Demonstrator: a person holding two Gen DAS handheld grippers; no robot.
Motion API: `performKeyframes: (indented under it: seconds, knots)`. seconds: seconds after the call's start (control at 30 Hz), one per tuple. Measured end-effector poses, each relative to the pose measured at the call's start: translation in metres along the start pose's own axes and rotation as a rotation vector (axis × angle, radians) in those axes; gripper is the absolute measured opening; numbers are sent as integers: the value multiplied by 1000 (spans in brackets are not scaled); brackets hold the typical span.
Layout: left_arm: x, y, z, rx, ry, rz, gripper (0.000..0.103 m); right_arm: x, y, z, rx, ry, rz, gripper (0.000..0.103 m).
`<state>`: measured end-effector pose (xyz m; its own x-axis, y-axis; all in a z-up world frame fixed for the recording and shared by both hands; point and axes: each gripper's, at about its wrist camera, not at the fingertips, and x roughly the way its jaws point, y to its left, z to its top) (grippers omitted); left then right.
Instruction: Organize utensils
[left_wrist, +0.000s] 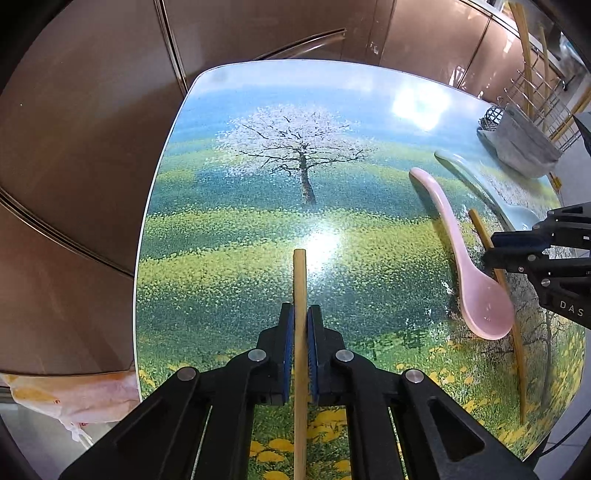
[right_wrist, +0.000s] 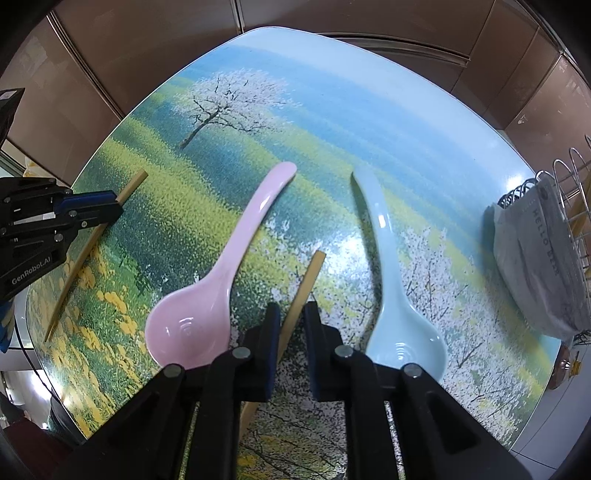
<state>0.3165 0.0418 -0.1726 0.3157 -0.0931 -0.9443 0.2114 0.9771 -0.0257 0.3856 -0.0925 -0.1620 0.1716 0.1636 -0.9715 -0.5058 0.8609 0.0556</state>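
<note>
My left gripper (left_wrist: 300, 317) is shut on a wooden chopstick (left_wrist: 299, 280) that points straight ahead over the table; it shows in the right wrist view (right_wrist: 110, 210) too. My right gripper (right_wrist: 291, 314) straddles a second chopstick (right_wrist: 308, 275) lying on the table, jaws narrowly open around it, not clearly pinching. A pink spoon (right_wrist: 221, 266) lies left of it and a pale blue spoon (right_wrist: 391, 280) right of it. In the left wrist view the pink spoon (left_wrist: 465, 254) and second chopstick (left_wrist: 517, 339) lie at the right.
The table (left_wrist: 258, 110) has a printed tree landscape top. A wire rack with a grey cloth bag (right_wrist: 539, 258) stands at the right edge, also in the left wrist view (left_wrist: 521, 144). Brown tiled floor surrounds the table. A plastic bag (left_wrist: 70, 395) lies at lower left.
</note>
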Motion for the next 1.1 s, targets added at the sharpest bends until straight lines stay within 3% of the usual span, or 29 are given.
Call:
performKeyframes:
  seconds: [0.7,1.1]
  knots:
    - [-3,-3,-1,-24,7,3,6,-5,25,0,-41,6,-14,7]
    - [-6,-2,-5,-29,-27,8,6,-6,30,-11,-43,-23,-25,7]
